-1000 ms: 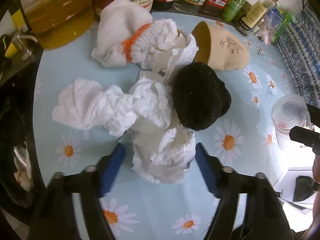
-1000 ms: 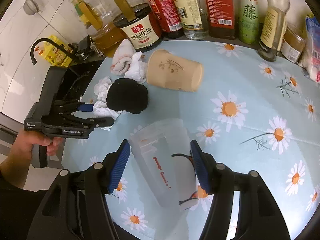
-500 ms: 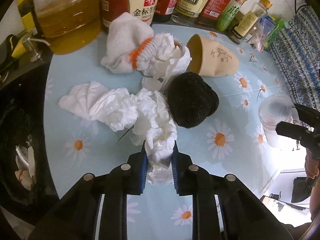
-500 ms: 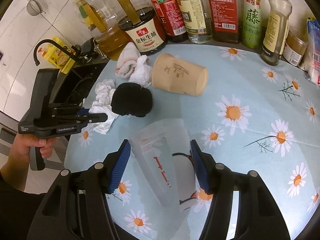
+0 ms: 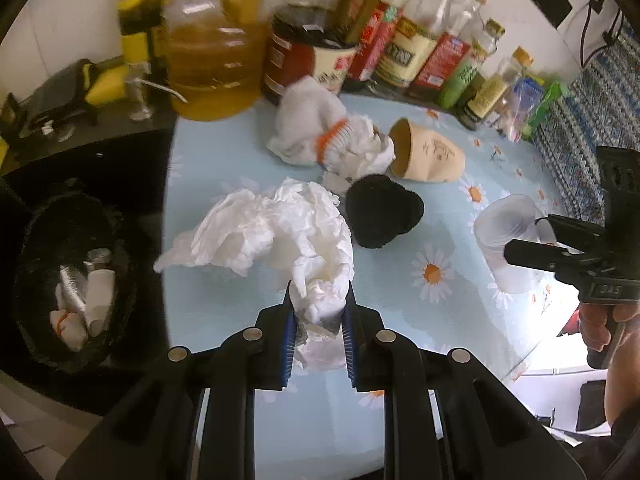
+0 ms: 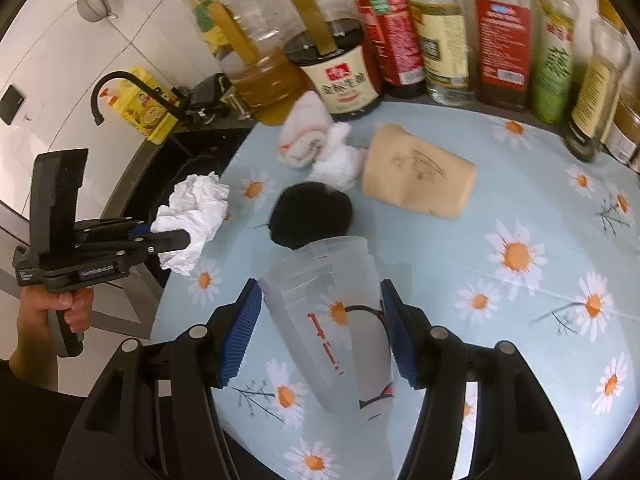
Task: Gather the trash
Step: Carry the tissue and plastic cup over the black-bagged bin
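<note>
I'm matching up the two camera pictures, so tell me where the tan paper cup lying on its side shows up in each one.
Left wrist view: tan paper cup, upper right of centre, open mouth facing left.
Right wrist view: same cup, upper centre-right, its base end facing right.
Shared landmark: black fuzzy lump, just below the cup in both.

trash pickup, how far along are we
Done: some trash already lies in the black bin. In hand: left gripper clamps crumpled tissue; right gripper holds a clear plastic cup. Left: paper cup, tissue wad on the table.
</note>
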Tool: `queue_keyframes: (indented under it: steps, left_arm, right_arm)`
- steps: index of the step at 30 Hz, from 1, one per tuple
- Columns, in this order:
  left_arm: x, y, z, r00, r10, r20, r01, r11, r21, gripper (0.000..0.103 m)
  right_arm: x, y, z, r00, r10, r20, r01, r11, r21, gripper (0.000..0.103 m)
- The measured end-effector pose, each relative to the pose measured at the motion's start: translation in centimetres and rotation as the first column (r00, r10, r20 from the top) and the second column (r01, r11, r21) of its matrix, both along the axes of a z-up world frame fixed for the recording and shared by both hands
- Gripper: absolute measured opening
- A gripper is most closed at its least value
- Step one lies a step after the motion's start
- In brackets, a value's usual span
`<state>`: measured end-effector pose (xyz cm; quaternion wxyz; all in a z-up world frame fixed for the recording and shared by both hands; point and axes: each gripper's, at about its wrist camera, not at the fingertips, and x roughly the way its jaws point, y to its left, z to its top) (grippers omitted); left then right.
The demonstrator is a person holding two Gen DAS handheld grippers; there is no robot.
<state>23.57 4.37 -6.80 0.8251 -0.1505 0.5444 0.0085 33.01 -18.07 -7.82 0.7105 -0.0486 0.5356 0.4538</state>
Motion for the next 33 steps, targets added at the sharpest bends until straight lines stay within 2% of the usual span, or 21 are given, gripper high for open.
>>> queue_keyframes:
  steps: [17, 33]
  left_arm:
    - [-3.9, 6.7, 3.7, 0.996, 0.07, 0.055, -0.071, 0.997, 0.007, 0.019]
    - [-5.9, 14.8, 4.2, 0.996, 0.066, 0.059, -0.066, 0.998, -0.01, 0.019]
  right_arm:
    - [-2.0, 8.5, 1.7, 0.997, 0.082, 0.003, -0.082, 0.996, 0.029, 0.06]
    - [-3.6, 17.6, 1.8, 0.996, 0.094, -0.011, -0.094, 0.995, 0.017, 0.06]
